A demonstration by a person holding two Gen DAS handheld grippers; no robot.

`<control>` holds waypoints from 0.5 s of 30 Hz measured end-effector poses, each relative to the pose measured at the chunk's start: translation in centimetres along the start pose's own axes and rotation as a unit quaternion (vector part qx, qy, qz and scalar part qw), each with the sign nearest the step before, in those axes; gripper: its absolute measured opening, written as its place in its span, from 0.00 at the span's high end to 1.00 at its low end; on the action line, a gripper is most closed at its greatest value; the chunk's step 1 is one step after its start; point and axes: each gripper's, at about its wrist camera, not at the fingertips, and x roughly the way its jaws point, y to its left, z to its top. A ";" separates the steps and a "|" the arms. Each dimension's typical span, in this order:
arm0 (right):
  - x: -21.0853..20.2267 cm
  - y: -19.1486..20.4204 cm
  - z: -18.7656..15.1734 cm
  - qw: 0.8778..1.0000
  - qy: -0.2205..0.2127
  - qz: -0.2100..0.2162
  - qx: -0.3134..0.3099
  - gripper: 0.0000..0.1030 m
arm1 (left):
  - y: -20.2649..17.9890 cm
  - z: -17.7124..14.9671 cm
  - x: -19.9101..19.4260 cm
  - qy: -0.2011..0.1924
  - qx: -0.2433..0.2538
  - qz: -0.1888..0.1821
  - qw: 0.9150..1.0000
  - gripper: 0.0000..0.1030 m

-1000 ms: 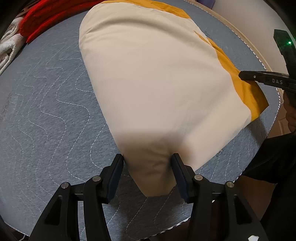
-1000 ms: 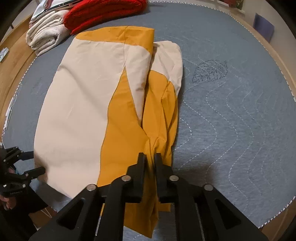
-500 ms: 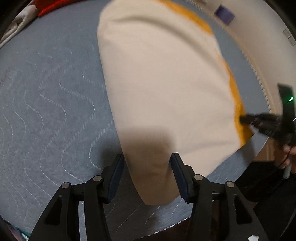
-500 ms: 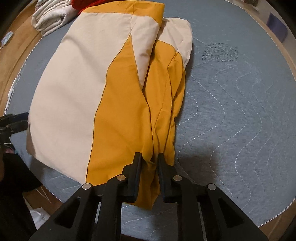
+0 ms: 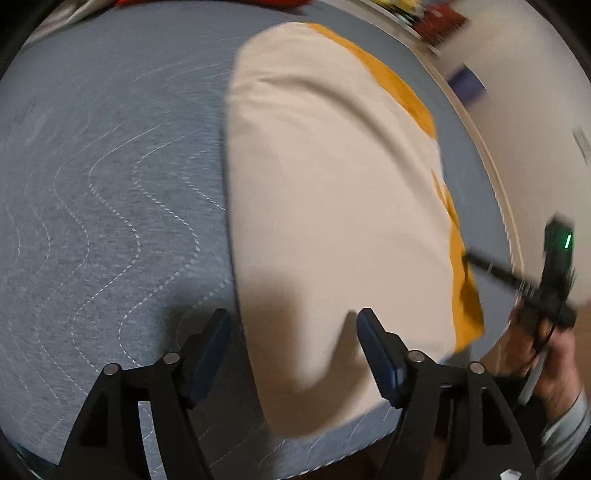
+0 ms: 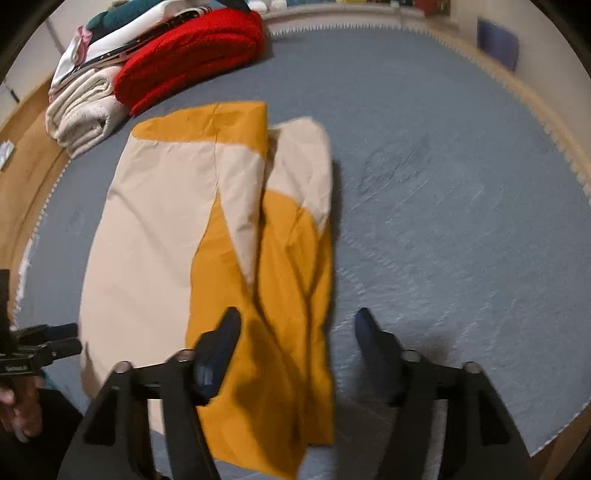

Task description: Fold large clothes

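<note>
On the grey quilted mat (image 6: 443, 184), near edge: cream-and-orange garment (image 6: 207, 236) laid flat, part-folded, orange strip doubled along its right side. Left gripper (image 5: 293, 332) spread wide over the cream corner, pinching nothing. Right gripper (image 6: 295, 332) likewise spread above the orange hem, free of cloth. Probably positioned for regrasping the near edge. Far left: folded red blanket (image 6: 192, 51) and towel (image 6: 81, 110), well apart.

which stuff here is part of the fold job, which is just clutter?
In the job:
- cream and orange garment, flat on the grey mat
- left gripper, open
- right gripper, open

Lying about:
- red blanket, folded at the mat's far edge
- white towel beside it
- clothes pile behind them
</note>
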 end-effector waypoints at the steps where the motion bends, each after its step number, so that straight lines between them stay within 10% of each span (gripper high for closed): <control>1: 0.8 0.0 0.2 1.000 0.014 0.002 0.007 0.36 | 0.4 0.5 0.0 -0.001 -0.022 -0.007 1.000 0.35; 5: 4.4 -0.6 0.5 0.997 0.066 0.022 0.045 0.35 | 2.6 2.3 1.6 0.008 -0.115 -0.061 0.992 0.35; 15: 7.8 0.1 2.1 0.996 0.077 0.012 0.051 0.35 | 3.5 4.3 6.1 0.039 -0.140 -0.111 0.983 0.23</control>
